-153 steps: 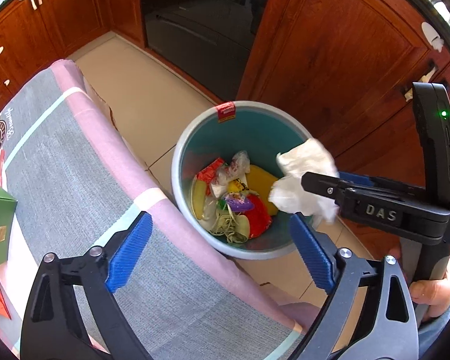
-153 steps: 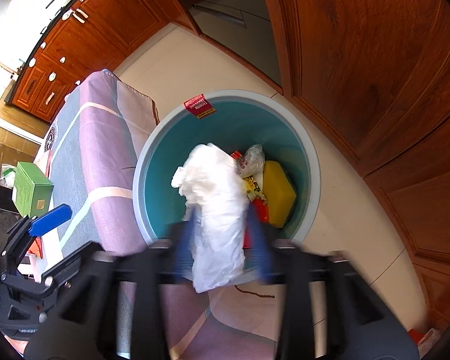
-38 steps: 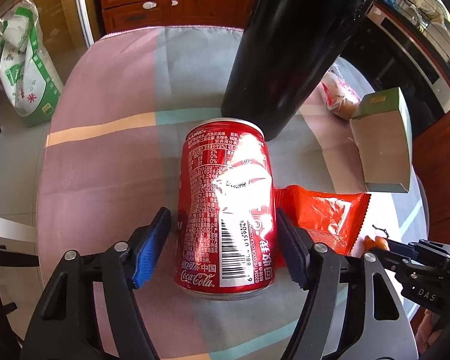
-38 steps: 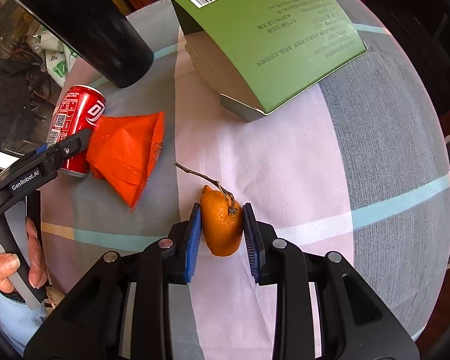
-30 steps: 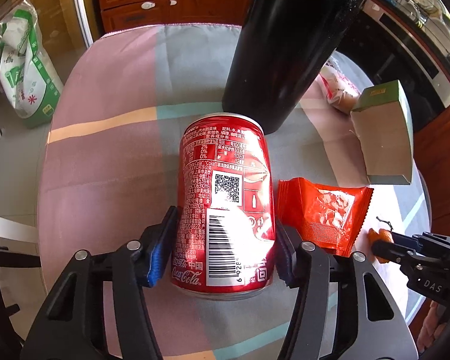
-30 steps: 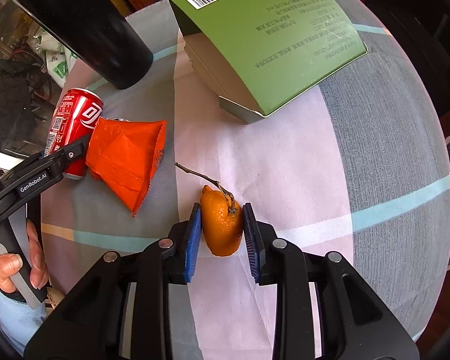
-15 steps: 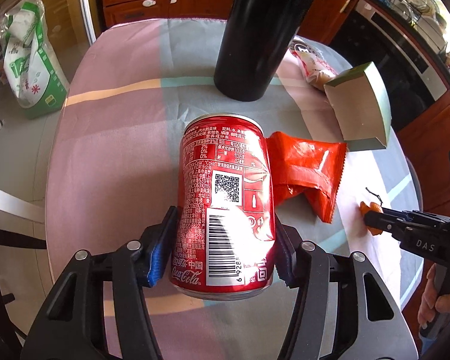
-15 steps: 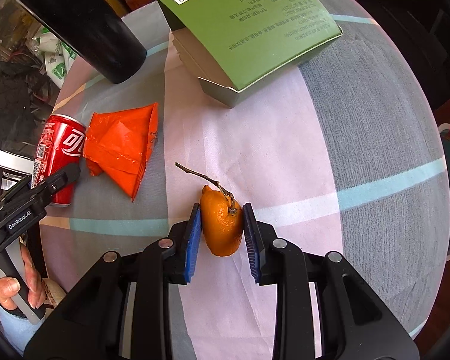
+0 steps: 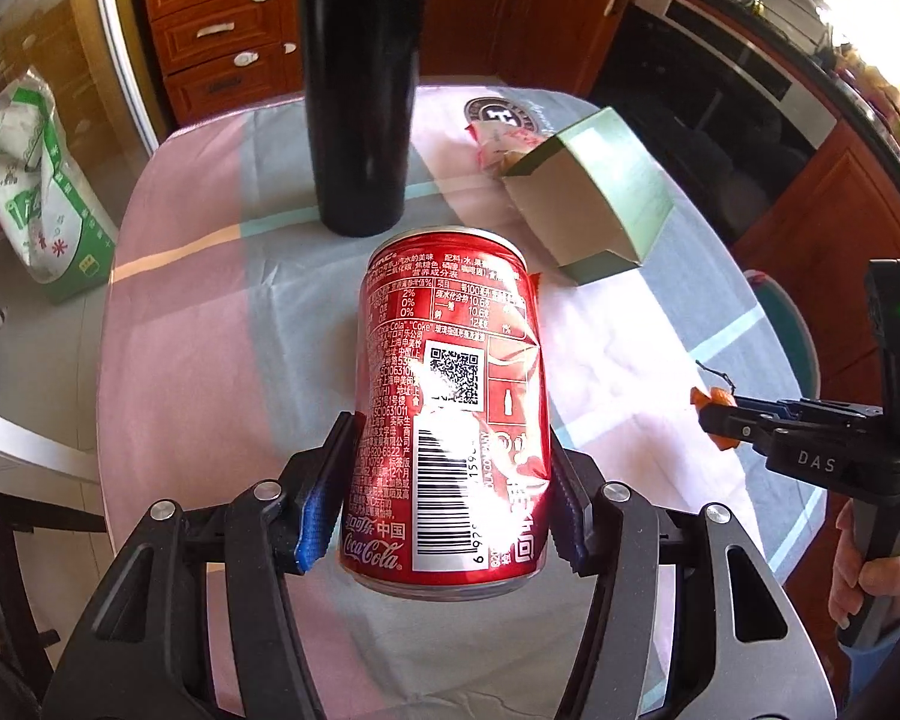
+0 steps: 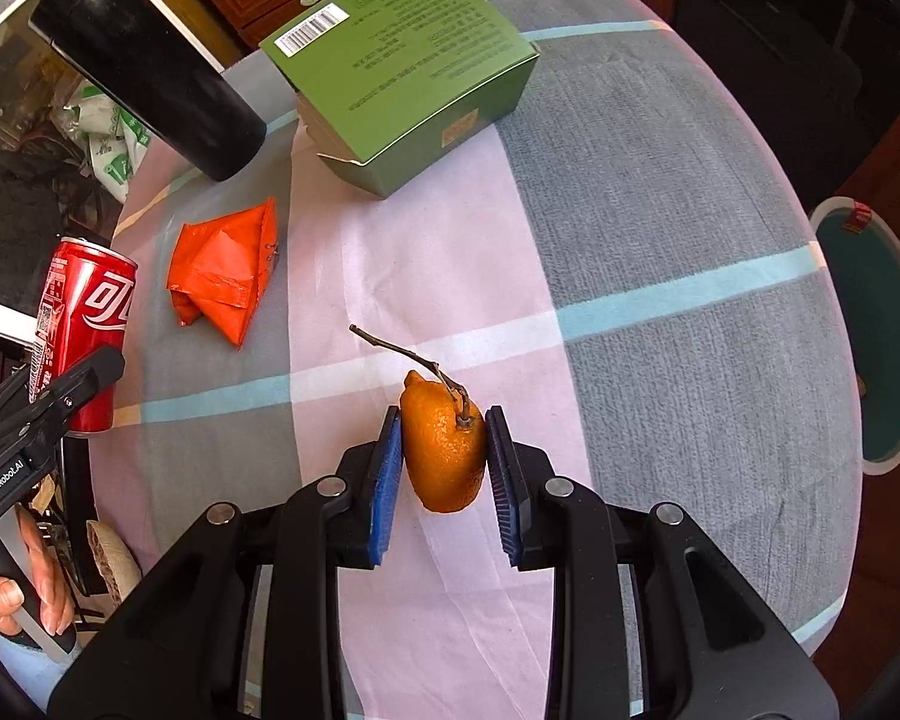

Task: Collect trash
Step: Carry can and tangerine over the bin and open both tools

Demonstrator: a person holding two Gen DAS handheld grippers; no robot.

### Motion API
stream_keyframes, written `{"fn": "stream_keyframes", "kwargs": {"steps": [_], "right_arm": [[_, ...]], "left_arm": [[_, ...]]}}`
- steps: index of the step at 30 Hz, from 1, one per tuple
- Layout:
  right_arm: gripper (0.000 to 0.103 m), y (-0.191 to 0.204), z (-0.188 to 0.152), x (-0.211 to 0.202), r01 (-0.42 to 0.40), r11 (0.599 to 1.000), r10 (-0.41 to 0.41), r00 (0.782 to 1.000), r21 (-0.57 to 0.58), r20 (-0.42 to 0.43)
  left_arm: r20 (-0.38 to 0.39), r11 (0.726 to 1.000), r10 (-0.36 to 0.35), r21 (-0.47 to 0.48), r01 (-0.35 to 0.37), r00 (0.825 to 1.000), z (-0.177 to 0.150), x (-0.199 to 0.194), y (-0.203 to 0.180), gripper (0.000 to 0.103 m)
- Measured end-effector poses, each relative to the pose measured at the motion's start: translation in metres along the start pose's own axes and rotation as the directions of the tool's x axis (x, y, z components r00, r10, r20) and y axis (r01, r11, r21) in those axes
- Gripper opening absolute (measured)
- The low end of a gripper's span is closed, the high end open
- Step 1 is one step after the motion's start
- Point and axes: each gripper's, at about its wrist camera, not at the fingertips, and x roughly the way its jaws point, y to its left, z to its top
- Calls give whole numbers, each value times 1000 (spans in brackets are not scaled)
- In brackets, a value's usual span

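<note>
Both grippers loaded, bin next.
Left gripper (image 9: 450, 516) clamps red can (image 9: 450, 414), right gripper (image 10: 444, 462) clamps orange peel (image 10: 444, 456); carry level past the table's edge to bin (image 10: 888, 324).

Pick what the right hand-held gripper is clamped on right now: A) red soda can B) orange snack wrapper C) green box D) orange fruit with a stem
D: in the right wrist view the right hand-held gripper has its blue pads pressed on both sides of the orange fruit, stem up. The red soda can sits in the left hand-held gripper, and the orange snack wrapper and green box lie on the tablecloth.
</note>
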Motion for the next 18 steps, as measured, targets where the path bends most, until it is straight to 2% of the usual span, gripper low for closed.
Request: {"fn": "stream_keyframes", "kwargs": {"steps": [8,18], "right_arm": [[26,-30,-8,-20,-23,999,21,999,42,40],[26,-84,-22,-51,-52,995,44,995,86,93]], "left_arm": [[18,994,-13,107,11,1000,3,-18,-58,58],[-13,973,-34,228,37,999,3,-10,-134,58]]}}
